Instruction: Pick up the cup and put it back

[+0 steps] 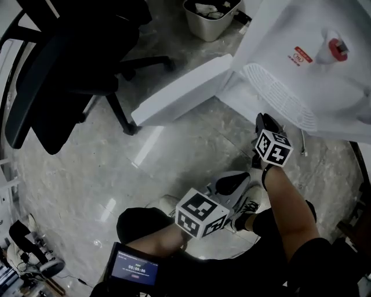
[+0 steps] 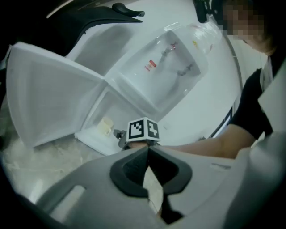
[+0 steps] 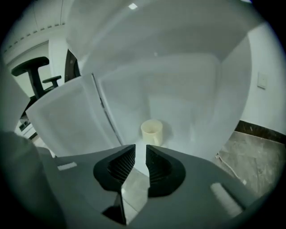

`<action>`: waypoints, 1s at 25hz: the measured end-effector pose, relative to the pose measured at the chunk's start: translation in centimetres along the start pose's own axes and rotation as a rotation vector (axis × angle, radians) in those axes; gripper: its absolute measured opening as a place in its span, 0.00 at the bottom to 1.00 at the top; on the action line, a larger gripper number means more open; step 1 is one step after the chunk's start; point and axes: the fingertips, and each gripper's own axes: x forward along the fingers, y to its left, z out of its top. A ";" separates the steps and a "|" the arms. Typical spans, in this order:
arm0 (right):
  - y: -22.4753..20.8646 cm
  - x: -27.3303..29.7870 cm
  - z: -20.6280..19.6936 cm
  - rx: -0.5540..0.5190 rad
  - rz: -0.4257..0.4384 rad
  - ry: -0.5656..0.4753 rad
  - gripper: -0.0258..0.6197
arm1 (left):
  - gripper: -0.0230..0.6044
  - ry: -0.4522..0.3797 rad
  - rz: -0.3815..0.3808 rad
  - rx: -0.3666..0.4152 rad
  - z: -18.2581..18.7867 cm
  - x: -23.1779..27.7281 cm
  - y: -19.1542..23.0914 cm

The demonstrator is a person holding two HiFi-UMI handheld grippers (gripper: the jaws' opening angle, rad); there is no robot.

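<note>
A cream cup (image 3: 152, 132) stands upright on the floor of the open lower cabinet of a white water dispenser (image 1: 313, 64). The left gripper view also catches the cup (image 2: 105, 126), small, inside the cabinet. My right gripper (image 3: 140, 152) is just short of the cup at the cabinet mouth, its jaws a narrow gap apart with nothing between them. In the head view the right gripper (image 1: 265, 123) points under the dispenser and the cup is hidden. My left gripper (image 2: 148, 150) hangs back over the person's knees (image 1: 232, 183), shut and empty.
The cabinet door (image 1: 179, 90) stands swung open to the left over the marble floor. A black office chair (image 1: 64, 64) is at the upper left, a waste bin (image 1: 208, 17) at the top. A small screen (image 1: 134, 268) sits near the bottom.
</note>
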 end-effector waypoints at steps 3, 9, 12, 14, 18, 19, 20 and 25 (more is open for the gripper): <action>-2.4 4.0 -1.7 -0.009 -0.044 0.019 0.17 | 0.04 -0.003 -0.015 0.004 -0.8 1.3 2.9; -4.5 9.1 -1.5 -0.050 -0.056 0.015 0.18 | 0.04 -0.059 -0.028 -0.015 0.9 2.6 7.3; -5.4 11.0 -2.1 -0.026 -0.071 0.051 0.19 | 0.04 -0.105 -0.037 -0.077 2.6 2.7 8.5; -6.0 12.1 -2.6 -0.023 -0.080 0.073 0.19 | 0.04 -0.115 -0.044 -0.076 3.1 2.7 8.8; -6.0 13.6 -2.6 -0.054 -0.056 0.086 0.20 | 0.04 -0.097 -0.035 -0.069 2.5 3.0 9.2; -5.9 13.9 -2.7 -0.064 -0.051 0.091 0.20 | 0.04 -0.088 -0.038 -0.072 2.2 3.0 9.1; -5.9 14.1 -2.7 -0.071 -0.047 0.094 0.19 | 0.04 -0.078 -0.042 -0.075 1.9 3.1 9.0; -6.1 14.3 -2.6 -0.095 -0.034 0.094 0.16 | 0.04 -0.075 -0.074 -0.098 1.9 3.3 8.3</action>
